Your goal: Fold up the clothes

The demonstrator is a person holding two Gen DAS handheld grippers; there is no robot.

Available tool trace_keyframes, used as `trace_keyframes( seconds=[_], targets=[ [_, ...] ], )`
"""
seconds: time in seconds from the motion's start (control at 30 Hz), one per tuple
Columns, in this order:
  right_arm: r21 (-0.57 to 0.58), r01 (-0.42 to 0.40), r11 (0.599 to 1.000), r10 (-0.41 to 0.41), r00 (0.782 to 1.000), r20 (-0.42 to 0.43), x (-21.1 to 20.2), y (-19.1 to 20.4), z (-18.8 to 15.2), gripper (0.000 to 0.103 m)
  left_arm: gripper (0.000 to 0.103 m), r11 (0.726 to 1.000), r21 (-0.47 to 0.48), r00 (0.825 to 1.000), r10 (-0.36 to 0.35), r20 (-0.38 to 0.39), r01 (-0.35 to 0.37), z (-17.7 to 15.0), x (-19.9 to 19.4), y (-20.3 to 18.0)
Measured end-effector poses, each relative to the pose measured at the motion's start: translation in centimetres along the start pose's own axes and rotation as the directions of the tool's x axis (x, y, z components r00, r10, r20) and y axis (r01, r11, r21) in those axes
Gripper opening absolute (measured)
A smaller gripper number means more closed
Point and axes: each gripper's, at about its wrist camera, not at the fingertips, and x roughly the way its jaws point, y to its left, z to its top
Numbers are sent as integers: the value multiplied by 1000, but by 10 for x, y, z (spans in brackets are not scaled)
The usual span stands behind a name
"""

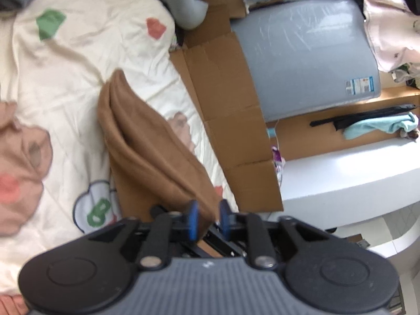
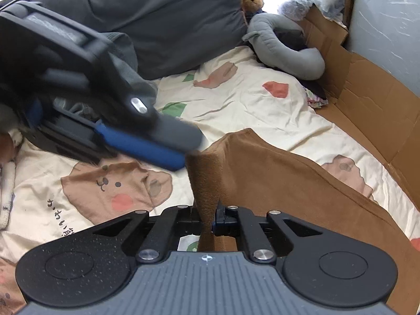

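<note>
A brown fleece garment [image 1: 147, 141] lies partly lifted over the cream bear-print bed sheet [image 1: 78, 78]. In the left wrist view my left gripper [image 1: 208, 218] has its blue pads [image 1: 193, 220] closed on one bunched edge of it. In the right wrist view the garment [image 2: 275, 173] rises in a ridge from the sheet [image 2: 236, 105]. My right gripper [image 2: 209, 220] is shut on a narrow fold of it. The left gripper [image 2: 189, 149] comes in from the upper left and pinches the raised corner just above that fold. The two grippers are close together.
Flattened cardboard [image 1: 223, 92] lines the bed's right side, with a plastic-wrapped grey pad [image 1: 307, 57] and a white tabletop [image 1: 354, 173] beyond. A grey plush toy [image 2: 286, 50], a small teddy bear [image 2: 253, 0] and a dark grey duvet [image 2: 170, 21] lie at the bed's far end.
</note>
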Motion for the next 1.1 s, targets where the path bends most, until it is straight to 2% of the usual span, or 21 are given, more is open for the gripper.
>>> trace_keyframes(
  seconds=[0.07, 0.17, 0.27, 0.43, 0.67, 0.9, 1.03, 1.1],
  targets=[
    [7, -1, 1000, 1, 1000, 1, 0, -3, -1, 4, 62, 999, 10, 999, 33, 20, -33, 5, -4, 1],
    [10, -4, 1000, 4, 1000, 3, -1, -4, -2, 4, 64, 996, -13, 996, 85, 30, -85, 13, 1, 14],
    [10, -8, 1000, 8, 1000, 3, -2, -4, -2, 4, 72, 992, -45, 991, 123, 46, -121, 22, 8, 28],
    [3, -15, 1000, 15, 1000, -2, -1, -2, -2, 4, 75, 988, -82, 990, 133, 40, -129, 39, 24, 48],
    [4, -23, 1000, 23, 1000, -6, 1, 1, -1, 4, 77, 986, -48, 987, 158, 7, -157, 57, 52, 60],
    [1, -27, 1000, 27, 1000, -8, 2, 6, -2, 4, 77, 975, 7, 973, 224, -61, -224, 68, 83, 73],
    [1, -26, 1000, 26, 1000, -6, 2, 7, -2, 4, 71, 973, 21, 971, 231, -68, -230, 76, 98, 80],
    [1, -26, 1000, 26, 1000, -6, 2, 7, -2, 4, 63, 975, 7, 972, 222, -70, -223, 81, 103, 86]
  ],
)
